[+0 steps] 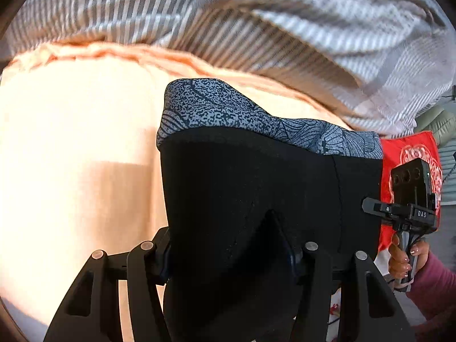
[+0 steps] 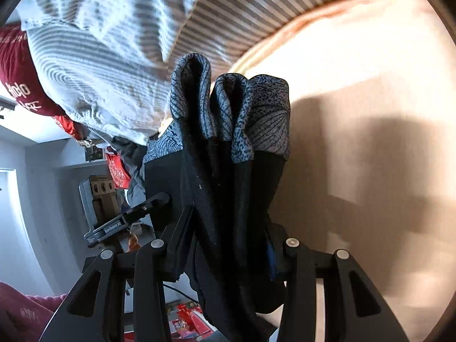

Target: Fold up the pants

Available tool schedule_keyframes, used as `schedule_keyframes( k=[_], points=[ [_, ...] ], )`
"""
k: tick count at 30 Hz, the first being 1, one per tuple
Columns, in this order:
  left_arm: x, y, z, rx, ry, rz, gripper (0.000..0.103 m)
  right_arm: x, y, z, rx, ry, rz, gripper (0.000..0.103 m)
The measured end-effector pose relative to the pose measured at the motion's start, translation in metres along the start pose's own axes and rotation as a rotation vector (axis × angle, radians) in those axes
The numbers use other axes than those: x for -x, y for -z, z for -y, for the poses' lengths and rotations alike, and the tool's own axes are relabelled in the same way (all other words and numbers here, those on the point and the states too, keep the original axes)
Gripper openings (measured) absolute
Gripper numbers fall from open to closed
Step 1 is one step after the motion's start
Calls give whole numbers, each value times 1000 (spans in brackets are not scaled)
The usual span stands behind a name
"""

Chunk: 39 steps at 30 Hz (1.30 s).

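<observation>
The pants (image 1: 250,182) are black with a blue-grey patterned waistband (image 1: 216,114). They hang stretched between both grippers above a peach sheet (image 1: 71,142). My left gripper (image 1: 230,256) is shut on the black fabric at one end. My right gripper (image 2: 225,250) is shut on a bunched stack of fabric layers (image 2: 228,171), with the patterned waistband folds (image 2: 228,105) standing above the jaws. The right gripper also shows in the left wrist view (image 1: 404,211), at the pants' far edge. The left gripper shows in the right wrist view (image 2: 154,202), pinching the other end.
A grey and white striped blanket (image 1: 256,28) lies bunched beyond the peach sheet; it also shows in the right wrist view (image 2: 108,71). A red printed cloth (image 1: 410,154) sits at the right. The person's hand in a pink sleeve (image 1: 427,279) holds the right gripper's handle.
</observation>
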<state>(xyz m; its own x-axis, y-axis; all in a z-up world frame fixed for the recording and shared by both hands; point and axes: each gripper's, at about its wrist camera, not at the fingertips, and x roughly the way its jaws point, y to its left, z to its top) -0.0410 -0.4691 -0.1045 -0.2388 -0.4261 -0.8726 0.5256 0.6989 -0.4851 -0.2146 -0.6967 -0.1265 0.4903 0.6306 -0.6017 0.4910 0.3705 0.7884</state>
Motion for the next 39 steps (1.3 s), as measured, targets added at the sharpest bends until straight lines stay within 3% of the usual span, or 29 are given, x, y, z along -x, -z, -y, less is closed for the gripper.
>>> schedule_keyframes(
  k=[9, 11, 13, 14, 15, 20, 25, 35, 39],
  points=[
    [-41, 31, -1, -2, 0, -49, 59, 6, 43, 38, -36, 50, 55, 46],
    [-47, 34, -6, 3, 4, -26, 59, 13, 49, 54, -32, 64, 74, 46],
    [-48, 37, -8, 8, 4, 0, 67, 13, 50, 55, -37, 78, 102, 48],
    [-46, 39, -8, 15, -8, 1, 78, 14, 51, 57, -40, 98, 117, 52],
    [-48, 40, -9, 27, -31, -9, 80, 16, 54, 59, -45, 123, 131, 58],
    [-44, 51, -11, 8, -108, 5, 80, 24, 61, 49, -60, 241, 177, 62],
    [-25, 69, -11, -36, -242, 6, 80, 42, 77, 36, -99, 454, 197, 62],
    [5, 105, 14, -136, -404, -9, 81, 58, 129, -9, -70, 654, 242, 63],
    [10, 113, 29, -163, -434, -25, 81, 50, 141, -37, -6, 718, 246, 78]
  ],
)
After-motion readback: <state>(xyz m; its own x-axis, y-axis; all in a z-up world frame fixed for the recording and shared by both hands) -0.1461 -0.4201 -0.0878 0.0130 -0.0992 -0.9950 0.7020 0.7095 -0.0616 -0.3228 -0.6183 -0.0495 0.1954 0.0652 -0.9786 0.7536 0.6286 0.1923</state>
